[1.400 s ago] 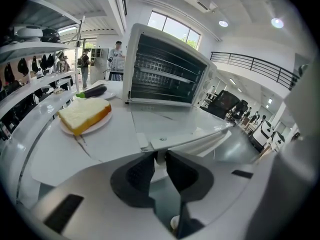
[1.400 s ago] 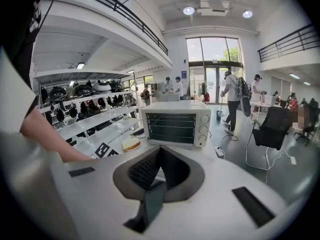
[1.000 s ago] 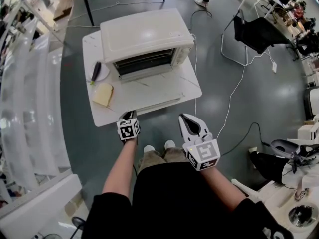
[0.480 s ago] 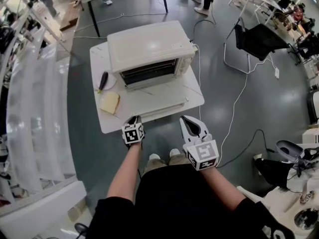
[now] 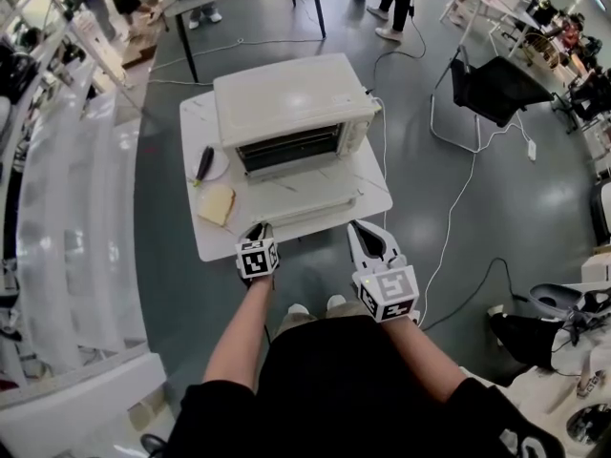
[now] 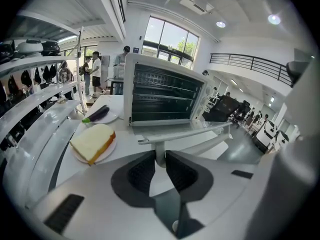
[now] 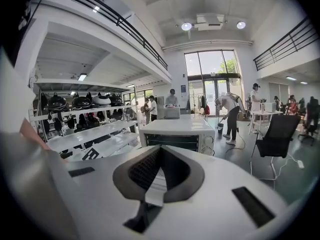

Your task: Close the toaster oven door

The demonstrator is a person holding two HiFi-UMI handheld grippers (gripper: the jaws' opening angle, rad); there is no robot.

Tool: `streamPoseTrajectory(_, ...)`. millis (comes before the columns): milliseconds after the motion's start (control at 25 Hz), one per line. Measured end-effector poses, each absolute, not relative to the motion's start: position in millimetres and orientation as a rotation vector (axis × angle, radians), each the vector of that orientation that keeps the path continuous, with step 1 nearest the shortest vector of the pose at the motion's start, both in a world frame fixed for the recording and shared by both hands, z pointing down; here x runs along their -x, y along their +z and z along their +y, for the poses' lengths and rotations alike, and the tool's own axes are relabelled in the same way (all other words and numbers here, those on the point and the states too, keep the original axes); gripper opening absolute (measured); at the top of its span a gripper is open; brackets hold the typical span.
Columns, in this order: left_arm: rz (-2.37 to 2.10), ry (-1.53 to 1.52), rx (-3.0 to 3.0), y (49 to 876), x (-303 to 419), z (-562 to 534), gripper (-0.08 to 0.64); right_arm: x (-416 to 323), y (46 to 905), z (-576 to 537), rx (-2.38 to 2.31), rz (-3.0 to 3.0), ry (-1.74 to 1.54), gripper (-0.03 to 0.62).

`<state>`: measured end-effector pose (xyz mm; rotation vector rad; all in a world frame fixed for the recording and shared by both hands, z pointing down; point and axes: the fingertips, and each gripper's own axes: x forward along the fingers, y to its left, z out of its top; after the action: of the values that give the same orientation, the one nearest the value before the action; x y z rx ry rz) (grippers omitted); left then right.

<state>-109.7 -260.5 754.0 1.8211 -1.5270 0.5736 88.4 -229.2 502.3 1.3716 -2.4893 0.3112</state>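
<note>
Got the toaster oven door [image 6: 181, 130] hanging fully open, dropped flat off the front of the toaster oven [image 5: 291, 98] and reaching out to roughly the near edge of the worktop [image 5: 218, 243]. Got the oven itself parked along the far edge, hogging most of the width, dark racks showing inside.

Then got the left gripper [image 6: 160, 156] up at the near edge by the door's left end, fingers [image 6: 142, 171] just a narrow slit apart. Seeing a pale upright strip below the door's front bar lined up right in that slit. Honestly can't tell whether that's pinched or simply sitting farther back.

Got the right gripper [image 7: 159, 151] hovering just off the near edge toward the near right corner, fingers [image 7: 175, 171] with tips pressed together on nothing, aimed at the oven front.

Also spotting a slice of bread [image 5: 218, 203] on a plate by the near left corner. Beyond that, along the left edge, an eggplant [image 5: 203, 163] on a small plate right beside the oven.

Off the worktop: a white cable [image 5: 449, 203] trailing from the oven's right side across the floor, a black chair [image 5: 496, 84] farther right, and white shelving [image 5: 76, 218] on the left.
</note>
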Motion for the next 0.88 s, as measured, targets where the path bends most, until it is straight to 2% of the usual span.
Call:
streamPoseTrajectory(400,-1.598,0.517,-1.819,727.6,114.8,-271.5,0.080,-76.6,499.8,-231.3,-1.346,-2.508,0.252,0.021)
streamPoseTrajectory(880,-1.651,0.467,-1.837,692.0,123.4,-292.1,0.069,-95.4,490.8,-254.1,-1.416,-2.502,0.262,0.021)
